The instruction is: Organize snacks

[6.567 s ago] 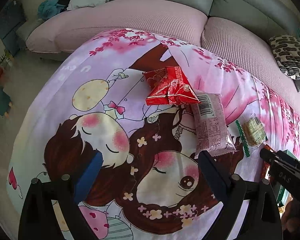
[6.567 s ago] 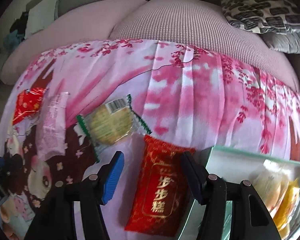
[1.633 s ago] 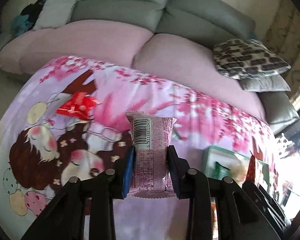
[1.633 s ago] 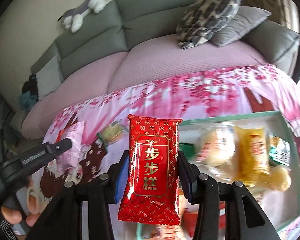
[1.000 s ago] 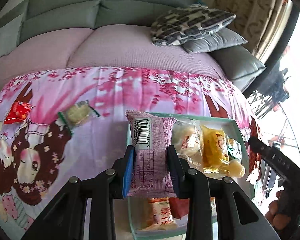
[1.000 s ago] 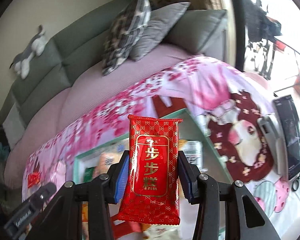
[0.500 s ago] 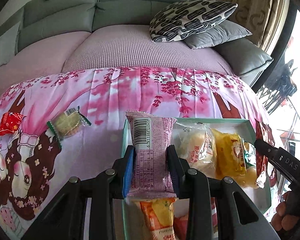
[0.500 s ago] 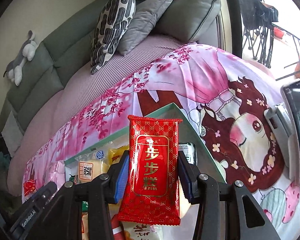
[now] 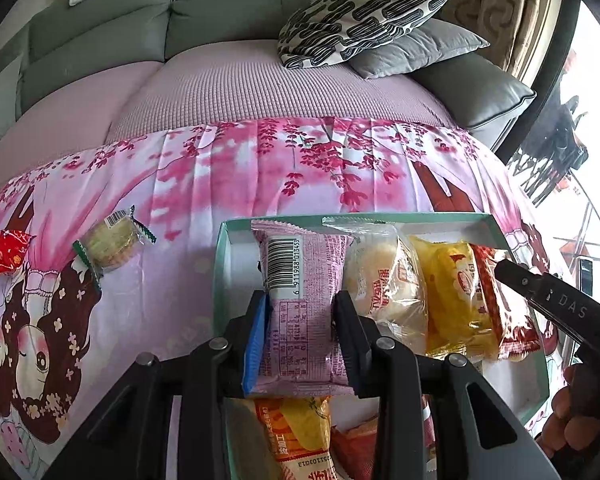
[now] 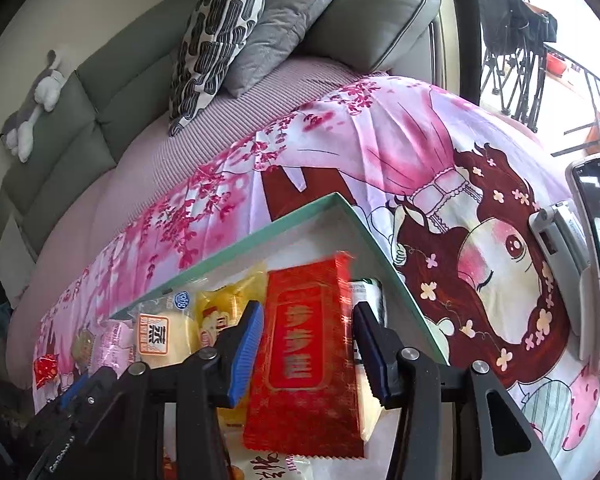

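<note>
The left claw [image 9: 300, 320] pinches the pink packet [image 9: 302, 304] mid-body over the box [image 9: 220, 264], while the right claw [image 10: 308, 344] gapes around the red packet [image 10: 308, 360]; both seem light, soft, crinkly.

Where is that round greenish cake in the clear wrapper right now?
In the left wrist view, the round cake lies on the pink cartoon cloth, left of the green box, with a small red packet further left.

left tool [image 9: 300, 332]: black frame, silver screws, blue finger pads | right tool [image 10: 308, 344]: same build, "DAS" lettering on side | fingers [image 9: 572, 420]: bare skin
</note>
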A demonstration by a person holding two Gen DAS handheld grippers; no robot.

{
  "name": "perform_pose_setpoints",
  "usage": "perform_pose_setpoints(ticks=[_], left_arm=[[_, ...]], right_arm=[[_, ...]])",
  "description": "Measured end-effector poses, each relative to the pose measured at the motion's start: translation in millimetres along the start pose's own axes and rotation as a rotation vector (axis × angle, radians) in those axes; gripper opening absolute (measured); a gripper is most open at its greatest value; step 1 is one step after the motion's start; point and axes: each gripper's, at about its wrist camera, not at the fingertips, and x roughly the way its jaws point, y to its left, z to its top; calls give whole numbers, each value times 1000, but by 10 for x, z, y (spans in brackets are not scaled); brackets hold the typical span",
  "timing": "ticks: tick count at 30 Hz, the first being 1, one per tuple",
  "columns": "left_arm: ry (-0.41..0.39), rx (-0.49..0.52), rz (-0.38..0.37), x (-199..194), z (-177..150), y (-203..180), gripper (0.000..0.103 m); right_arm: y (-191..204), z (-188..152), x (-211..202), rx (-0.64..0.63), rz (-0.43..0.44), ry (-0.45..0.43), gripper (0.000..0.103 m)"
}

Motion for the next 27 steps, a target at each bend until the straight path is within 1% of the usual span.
perform_pose_setpoints(ticks=[2, 4, 6, 8, 9, 11, 13, 17, 20, 22, 23, 24, 26, 27], left_arm=[[13, -11, -8, 7, -4, 13, 54], [21, -25, -24, -2, -6, 31, 61], [21, -26, -25, -26, -5, 35, 62], [18, -24, -21, -58, -1, 40, 71], [16, -27, -21, -79, -1, 51, 73], [17, -41, -22, -107, 4, 82, 75], [22, -63, -19, -133, 5, 129, 77], [20, -93, -4, -185, 2, 212, 85], [30, -119, 15, -194, -12, 292, 86], [37, -143, 25, -189, -26, 363, 87], [38, -153, 30, -190, -31, 391, 87], [39, -162, 38, -190, -34, 421, 88], [35, -183, 57, -197, -38, 491, 95], [30, -191, 65, -205, -41, 522, 96]], right_arm=[[5, 0, -5, -3, -3, 2, 51], [20, -5, -12, -15, -8, 5, 57], [35, -18, -30, -25, -7, 5, 62], [54, -26, -52, -34, -8, 6, 67], [62, -30, -62, -39, -9, 5, 69], [80, -39, -88, -51, -14, 3, 71], [97, -46, -117, -62, -21, 1, 78], [146, -79, -190, -82, -23, -6, 81], [189, -105, -233, -99, -22, -9, 86], [212, -112, -229, -104, -12, -3, 98], [225, -120, -226, -107, -6, 0, 100], [245, -129, -223, -113, -2, 3, 101], [290, -141, -222, -128, 4, 4, 102], [308, -145, -222, -134, 6, 2, 103]])
